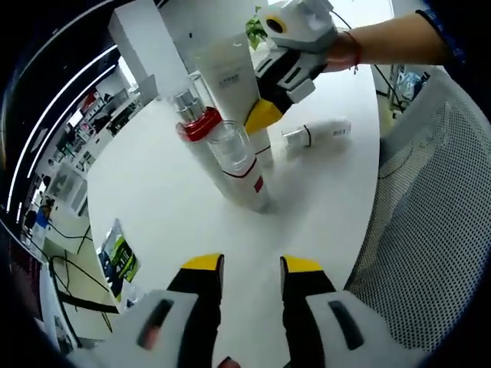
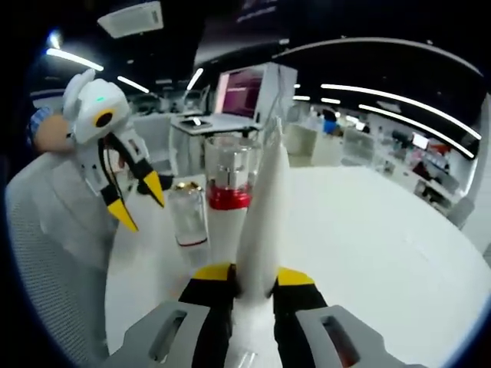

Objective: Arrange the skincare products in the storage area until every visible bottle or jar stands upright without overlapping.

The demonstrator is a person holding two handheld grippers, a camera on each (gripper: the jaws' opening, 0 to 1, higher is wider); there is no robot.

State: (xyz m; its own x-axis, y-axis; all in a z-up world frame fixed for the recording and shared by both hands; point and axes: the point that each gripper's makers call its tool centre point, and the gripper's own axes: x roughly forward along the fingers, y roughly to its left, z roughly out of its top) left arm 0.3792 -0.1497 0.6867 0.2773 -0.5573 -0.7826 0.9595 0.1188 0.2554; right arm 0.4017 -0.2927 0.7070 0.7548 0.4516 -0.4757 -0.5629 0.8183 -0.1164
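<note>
Right now we hold the right gripper [image 2: 247, 277] clamped on a tall white squeeze tube [image 2: 263, 222], its yellow-tipped jaws pressed against both sides of the tube's lower part; in the left gripper view that gripper [image 1: 265, 115] reaches in from the upper right and grips the same tube [image 1: 228, 77], which stands upright above the round white table [image 1: 176, 207]. Our left gripper [image 1: 252, 266] hovers over the tabletop with its jaws parted and nothing between them, and in the right gripper view it [image 2: 138, 202] hangs at the left with its tips spread. Just beside the tube stand a white bottle with a red collar and clear cap [image 1: 201, 130] and a shorter white bottle with a clear cap [image 1: 234, 157], both upright. Farther back a small white bottle [image 1: 318, 134] lies on its side on the table, near a grey mesh chair back [image 1: 430, 215]
</note>
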